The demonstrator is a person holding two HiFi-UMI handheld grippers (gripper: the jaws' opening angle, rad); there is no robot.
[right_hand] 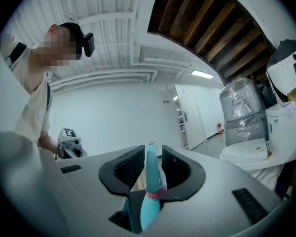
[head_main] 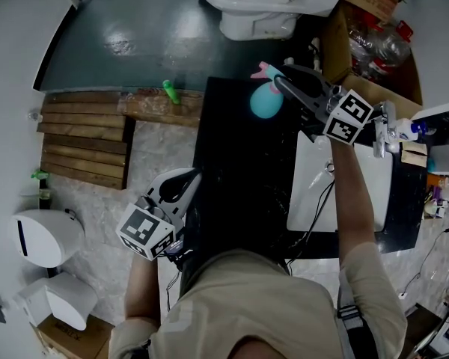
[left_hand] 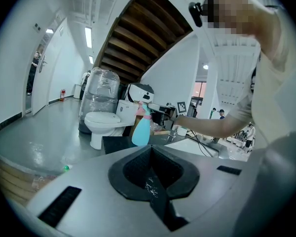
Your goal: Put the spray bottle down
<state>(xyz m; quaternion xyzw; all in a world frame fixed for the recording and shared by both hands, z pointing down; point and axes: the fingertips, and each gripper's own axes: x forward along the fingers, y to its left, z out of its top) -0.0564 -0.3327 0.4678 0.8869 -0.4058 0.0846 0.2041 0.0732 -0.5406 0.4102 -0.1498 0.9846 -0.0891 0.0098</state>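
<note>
The left gripper (head_main: pixel 187 184) hangs at the left edge of the black countertop (head_main: pixel 232 163), its jaws pressed together with nothing between them. Further right, near the countertop's far edge, is the turquoise spray bottle (head_main: pixel 266 102) with a pink head. The right gripper (head_main: pixel 286 85) has its jaws clamped on the bottle's upper part. Whether the bottle's base touches the countertop cannot be told. Right of it, a white sink (head_main: pixel 310 159) sits in the countertop's right side.

Beige short-sleeved shirt (head_main: pixel 254 305), grey left claw (head_main: pixel 192 177) and right claw (head_main: pixel 279 81) (black pads (left_hand: pixel 134 172), black-and-white marker cubes (head_main: pixel 146 230)).
</note>
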